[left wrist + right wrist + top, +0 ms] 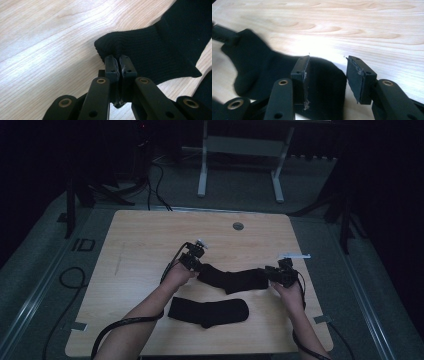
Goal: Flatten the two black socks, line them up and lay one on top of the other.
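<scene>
Black knit is stretched between two tongs above a pale wood surface (150, 235): one sock (232, 279) is held at the far middle, while a second sock (208, 312) lies flat just nearer the person, apart from the first. The left tongs (120, 58) are seen closed on the ribbed cuff, a fold of fabric pinched between the pads. The right tongs (327, 66) are seen spread apart at the toe end, one pad over the cloth and the other over bare wood, with nothing gripped. In the high view, the left tongs (192, 257) and right tongs (281, 272) are placed at opposite ends of the sock.

Risk is judged to lie on the right. If those tongs are closed as they stand, only a thin edge of the toe, or nothing, may be caught, and the sock could slip free once tension is applied. A pull from the left alone would drag the sock sideways and bunch it. The cuff is held by a small fold, so a sharp tug might strip it out. The lower sock could be brushed and shifted by a forearm.
</scene>
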Available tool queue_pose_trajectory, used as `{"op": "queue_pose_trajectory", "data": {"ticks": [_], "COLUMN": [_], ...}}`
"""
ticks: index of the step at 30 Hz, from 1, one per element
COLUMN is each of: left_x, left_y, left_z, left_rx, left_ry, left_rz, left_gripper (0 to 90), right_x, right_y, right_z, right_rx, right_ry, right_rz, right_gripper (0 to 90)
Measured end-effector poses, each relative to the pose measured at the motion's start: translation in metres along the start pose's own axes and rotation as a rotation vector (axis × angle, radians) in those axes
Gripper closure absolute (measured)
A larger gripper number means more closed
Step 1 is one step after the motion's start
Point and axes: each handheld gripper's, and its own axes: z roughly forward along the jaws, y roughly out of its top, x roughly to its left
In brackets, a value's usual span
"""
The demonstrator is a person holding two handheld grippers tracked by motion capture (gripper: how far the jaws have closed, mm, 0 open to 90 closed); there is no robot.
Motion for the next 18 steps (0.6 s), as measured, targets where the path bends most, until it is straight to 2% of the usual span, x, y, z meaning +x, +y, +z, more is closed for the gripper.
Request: {"op": "queue_pose_trajectory", "data": {"ticks": [2,4,6,8,10,11,12,13,14,16,17,18], "left_x": [0.000,0.001,0.001,0.001,0.002,0.002,0.002,0.002,0.002,0.002,0.002,0.003], "left_y": [0.000,0.000,-0.001,-0.001,-0.002,-0.002,-0.002,-0.002,-0.002,-0.003,-0.003,-0.004], "left_z": [0.000,0.000,0.001,0.002,0.002,0.003,0.003,0.003,0.004,0.004,0.003,0.003], "left_rx": [0.000,0.001,0.000,-0.002,0.002,0.001,0.002,0.004,0.000,0.001,0.000,0.002], "left_ry": [0.001,-0.006,-0.007,-0.014,-0.014,-0.015,-0.011,-0.011,-0.014,-0.019,-0.027,-0.033], "left_rz": [0.001,-0.001,-0.004,-0.006,-0.005,-0.005,-0.004,-0.005,-0.011,-0.009,-0.012,-0.008], "left_gripper": [87.5,87.6,87.5,87.5,87.5,87.5,87.5,87.5,87.6,87.6,87.6,87.6], "right_x": [-0.003,-0.008,-0.009,-0.009,-0.008,-0.006,-0.006,-0.003,0.000,0.002,0.007,0.007], "right_y": [0.001,0.002,0.000,-0.001,-0.006,-0.008,-0.008,-0.009,-0.008,-0.009,-0.009,-0.009], "right_z": [0.000,0.003,0.007,0.009,0.014,0.017,0.017,0.017,0.018,0.018,0.020,0.020], "right_rx": [0.005,0.035,0.074,0.086,0.129,0.139,0.139,0.140,0.155,0.156,0.170,0.170], "right_ry": [-0.007,-0.014,-0.020,-0.023,-0.042,-0.061,-0.061,-0.081,-0.106,-0.113,-0.121,-0.121], "right_rz": [0.012,0.026,0.027,0.027,0.006,-0.025,-0.025,-0.048,-0.078,-0.097,-0.137,-0.137], "right_gripper": [51.3,49.0,46.4,46.1,45.0,50.8,50.8,51.7,63.5,67.1,81.7,81.7]}}
